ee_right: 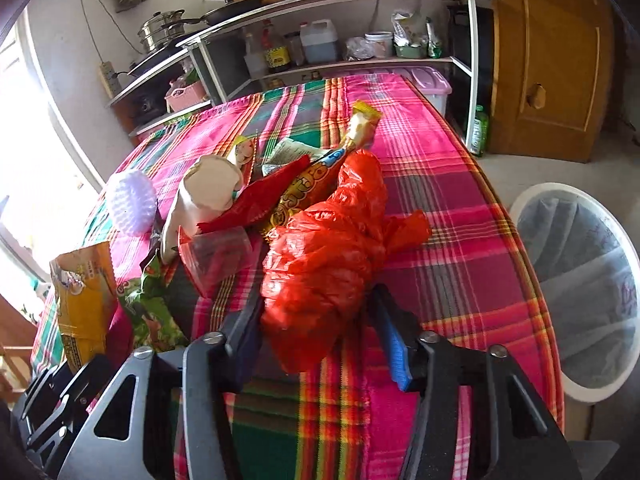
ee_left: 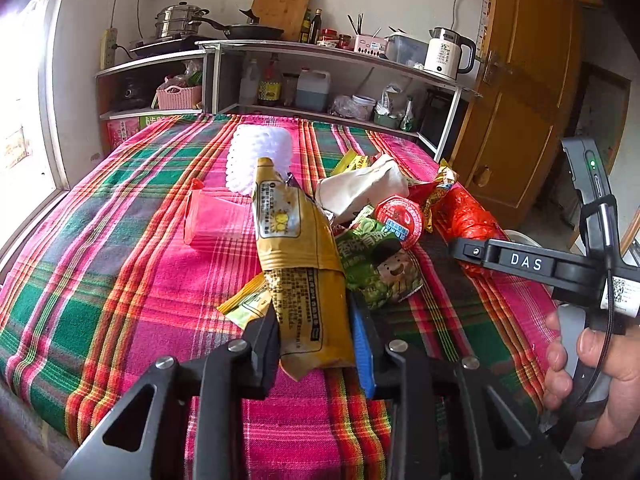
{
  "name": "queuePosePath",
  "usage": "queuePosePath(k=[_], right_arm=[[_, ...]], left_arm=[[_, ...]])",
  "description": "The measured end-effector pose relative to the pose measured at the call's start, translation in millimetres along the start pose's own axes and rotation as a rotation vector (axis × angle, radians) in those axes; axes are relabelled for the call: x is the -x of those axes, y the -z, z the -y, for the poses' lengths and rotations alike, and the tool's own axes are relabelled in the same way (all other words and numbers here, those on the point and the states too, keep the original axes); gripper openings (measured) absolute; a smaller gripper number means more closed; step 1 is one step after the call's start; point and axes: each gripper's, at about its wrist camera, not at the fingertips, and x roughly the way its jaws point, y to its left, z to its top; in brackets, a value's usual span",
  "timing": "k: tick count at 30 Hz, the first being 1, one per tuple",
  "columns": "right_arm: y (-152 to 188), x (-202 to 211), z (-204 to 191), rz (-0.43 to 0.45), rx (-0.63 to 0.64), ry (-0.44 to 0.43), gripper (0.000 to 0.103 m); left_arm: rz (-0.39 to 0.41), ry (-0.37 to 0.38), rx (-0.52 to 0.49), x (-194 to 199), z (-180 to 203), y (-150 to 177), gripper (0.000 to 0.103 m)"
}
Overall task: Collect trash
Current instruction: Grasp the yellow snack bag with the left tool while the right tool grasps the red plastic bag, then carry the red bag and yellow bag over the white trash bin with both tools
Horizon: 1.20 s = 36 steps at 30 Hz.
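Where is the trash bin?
In the right wrist view, the white trash bin stands on the floor at the far right, just beyond the plaid-covered table edge.

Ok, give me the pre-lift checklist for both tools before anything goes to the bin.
1. Left tool pinching the yellow wrapper: ok.
2. Right tool straddling the red plastic bag: ok.
3. Right pads pressing the bag: cannot tell.
4. Lined bin open beside the table: ok.
5. Yellow wrapper free of the green packet: cannot tell.
6. Red bag clear of the clear cup: ok.
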Motion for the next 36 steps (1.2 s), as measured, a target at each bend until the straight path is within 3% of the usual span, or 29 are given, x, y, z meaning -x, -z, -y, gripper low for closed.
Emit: queuePosePath(k=[20,25,36], right_arm=[[35,75,34,0.115,-0.005,-0.072,0.040],[41,93,53,0.149,-0.027,-0.056,0.040],[53,116,118,0.176,-0.135,0.033,0.040]], left_arm=[[0.054,-0.005,-0.053,39,34,-5,0.032],[0.060,0.039,-0.097,42,58,-9,0.032],[0.008,0.226,-0.202,9,134,-22,0.032]])
